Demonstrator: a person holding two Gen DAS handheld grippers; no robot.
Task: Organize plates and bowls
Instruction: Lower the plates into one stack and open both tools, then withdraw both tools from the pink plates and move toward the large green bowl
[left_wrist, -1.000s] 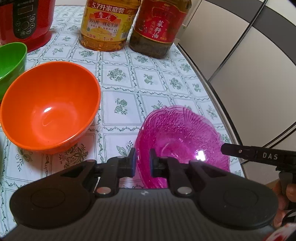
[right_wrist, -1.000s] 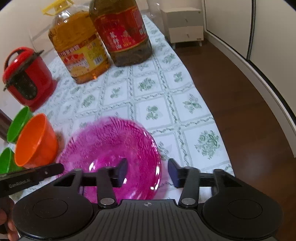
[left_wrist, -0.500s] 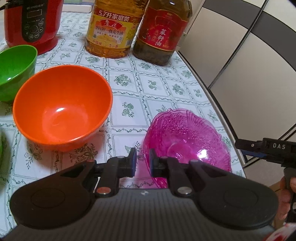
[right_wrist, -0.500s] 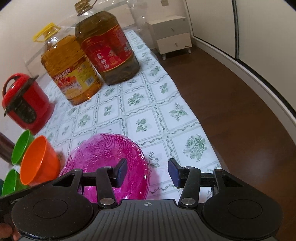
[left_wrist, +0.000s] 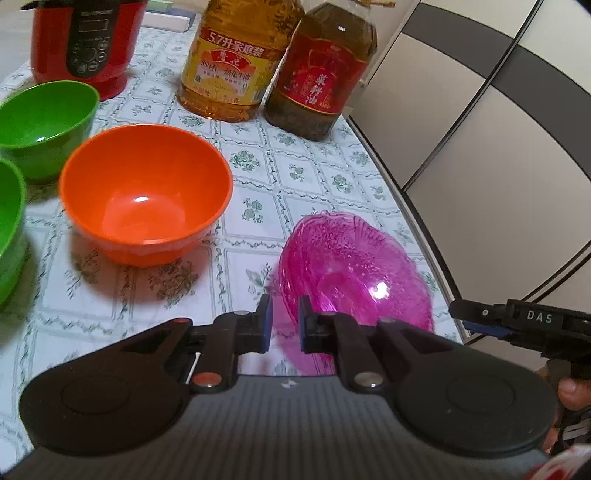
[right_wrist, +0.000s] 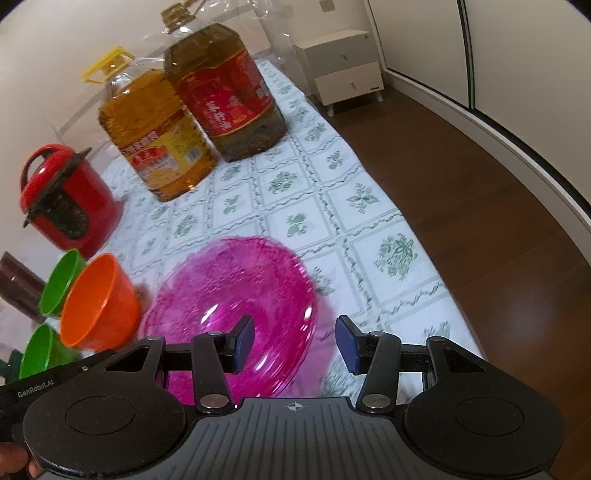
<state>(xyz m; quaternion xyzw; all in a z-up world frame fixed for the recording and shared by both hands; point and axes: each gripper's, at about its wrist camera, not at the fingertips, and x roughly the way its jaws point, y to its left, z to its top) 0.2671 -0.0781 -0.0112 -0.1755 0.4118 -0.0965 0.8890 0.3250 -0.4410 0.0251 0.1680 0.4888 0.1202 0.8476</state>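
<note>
One tabletop covered in a white cloth with green floral squares carries everything seen. Two large clear plastic oil jugs stand at its far side, just beside each other: one yellow-labelled jug of golden oil and one red-labelled jug of darker oil. One red electric cooker with a black control panel is set to their left. One orange plastic bowl sits upright near the middle, and two green plastic bowls are counted at the left edge, the farther green bowl and the nearer green bowl, each only partly in frame.

One translucent pink patterned glass plate is held tilted near the tabletop's right edge, well apart from the oil jugs. The left claw is angled downward and is clamped on the plate's near rim, which passes between its blue-padded fingers. The right claw is also pointed downward over the plate's right rim; its jaws are seen apart, with the rim lying between them and no pad pressing on it. A fingertip of the person's right hand is visible on that gripper's handle.
</note>
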